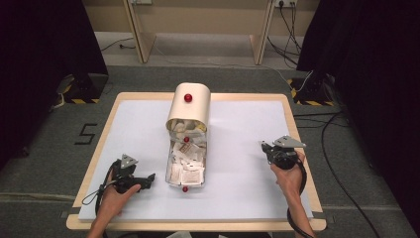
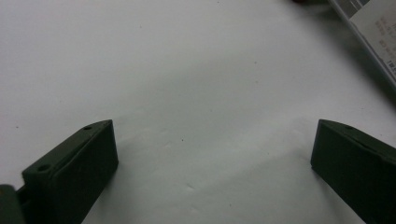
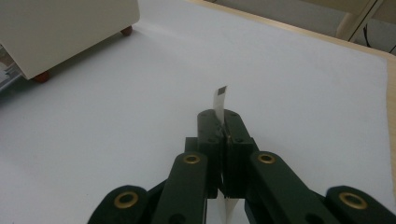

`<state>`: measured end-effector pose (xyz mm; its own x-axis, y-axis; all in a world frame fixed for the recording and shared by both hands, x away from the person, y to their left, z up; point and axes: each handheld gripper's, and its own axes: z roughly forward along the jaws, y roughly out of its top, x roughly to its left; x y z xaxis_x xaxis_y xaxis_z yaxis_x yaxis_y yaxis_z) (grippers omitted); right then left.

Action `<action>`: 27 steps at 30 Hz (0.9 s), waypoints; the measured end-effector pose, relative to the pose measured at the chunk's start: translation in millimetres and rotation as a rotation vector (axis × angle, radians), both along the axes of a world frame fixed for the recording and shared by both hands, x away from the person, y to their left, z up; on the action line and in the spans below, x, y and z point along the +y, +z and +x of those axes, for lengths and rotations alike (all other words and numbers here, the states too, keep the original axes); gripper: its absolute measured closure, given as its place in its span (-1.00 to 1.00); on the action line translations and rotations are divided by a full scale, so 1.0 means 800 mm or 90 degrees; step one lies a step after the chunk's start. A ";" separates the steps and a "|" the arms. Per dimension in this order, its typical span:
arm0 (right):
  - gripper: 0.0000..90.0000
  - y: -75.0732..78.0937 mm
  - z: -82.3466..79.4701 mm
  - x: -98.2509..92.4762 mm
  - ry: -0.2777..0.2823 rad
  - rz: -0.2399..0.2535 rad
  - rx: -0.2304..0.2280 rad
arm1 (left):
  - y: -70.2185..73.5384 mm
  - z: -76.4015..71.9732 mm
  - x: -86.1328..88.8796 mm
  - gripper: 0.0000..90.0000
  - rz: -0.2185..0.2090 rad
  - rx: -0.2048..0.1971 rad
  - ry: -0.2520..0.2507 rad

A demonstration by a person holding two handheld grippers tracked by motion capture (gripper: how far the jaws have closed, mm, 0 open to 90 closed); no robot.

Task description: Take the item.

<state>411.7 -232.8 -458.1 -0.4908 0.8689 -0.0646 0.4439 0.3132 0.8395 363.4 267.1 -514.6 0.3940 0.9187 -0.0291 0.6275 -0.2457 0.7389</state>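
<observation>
A wooden table (image 1: 292, 124) stands on grey carpet, its top covered almost edge to edge by a white sheet (image 1: 242, 134). Near the middle of the sheet sits a cream box (image 1: 189, 106) with a curved lid and red knobs, its drawer (image 1: 186, 166) pulled out toward the person and packed with small paper packets (image 1: 190, 174)
</observation>
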 end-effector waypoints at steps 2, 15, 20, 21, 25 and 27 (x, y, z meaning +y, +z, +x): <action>0.96 -0.001 0.000 0.000 0.000 -0.002 0.000 | 0.000 0.000 0.000 -1.00 0.000 0.001 -0.001; 0.96 -0.012 0.003 0.001 0.001 -0.012 0.017 | 0.000 0.000 0.000 -1.00 0.000 0.001 -0.001; 0.96 -0.014 0.004 0.002 0.004 -0.015 0.021 | 0.000 0.000 0.000 -1.00 0.000 0.001 -0.001; 0.96 -0.014 0.004 0.003 0.004 -0.015 0.020 | 0.000 0.000 0.000 -1.00 0.000 0.001 -0.001; 0.96 -0.015 0.004 0.004 0.003 -0.014 0.024 | 0.000 0.000 0.000 -1.00 0.000 0.001 -0.001; 0.96 -0.016 0.004 0.004 0.004 -0.017 0.023 | 0.000 0.000 0.000 -1.00 0.000 0.001 -0.001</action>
